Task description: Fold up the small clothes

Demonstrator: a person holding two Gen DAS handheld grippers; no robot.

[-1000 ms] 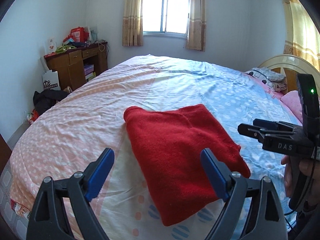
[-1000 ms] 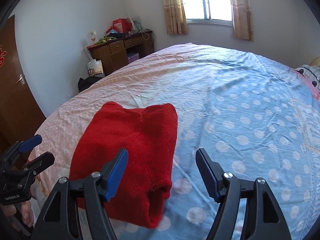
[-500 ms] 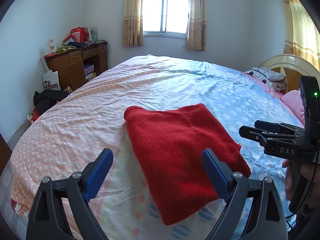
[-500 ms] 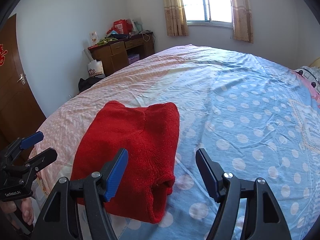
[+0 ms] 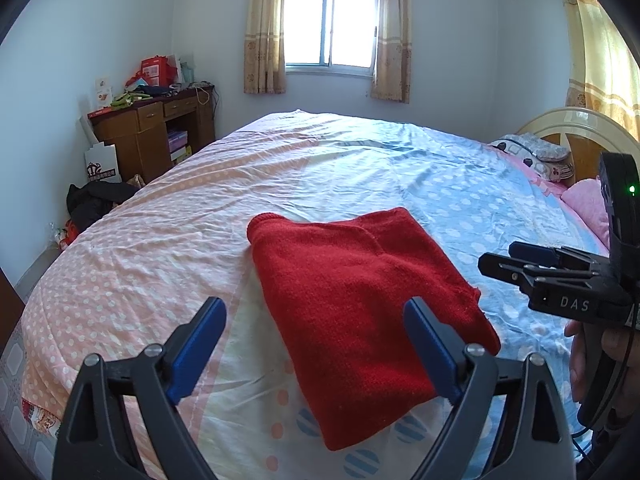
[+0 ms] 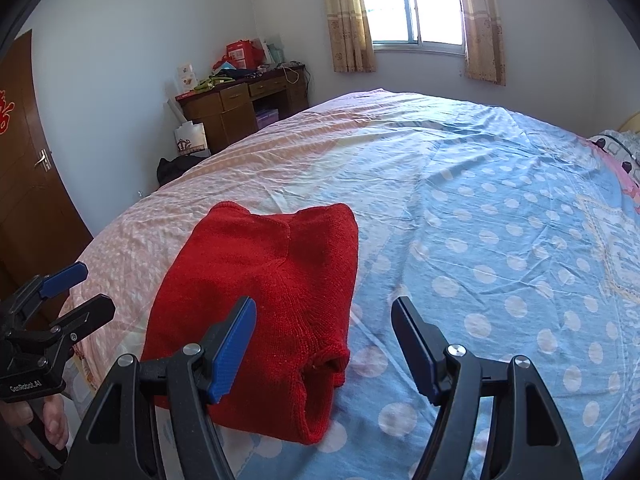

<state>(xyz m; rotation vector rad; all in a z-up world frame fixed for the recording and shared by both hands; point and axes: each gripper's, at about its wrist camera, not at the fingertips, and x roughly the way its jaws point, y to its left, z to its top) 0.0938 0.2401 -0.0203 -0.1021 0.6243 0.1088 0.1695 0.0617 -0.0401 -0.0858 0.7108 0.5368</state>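
Lying on the bed (image 5: 360, 152): one red sweater (image 5: 360, 304), folded into a neat rectangle near the front edge, half on the pink side of the sheet, half on the blue.
Left gripper (image 5: 316, 344): jaws wide apart, nothing between them, hovering just above the sweater's near end, not touching.
Right gripper (image 6: 324, 340): also spread wide and empty, off the sweater's right edge, over the blue dots.
Desk (image 5: 152, 136): cluttered, by the far wall.
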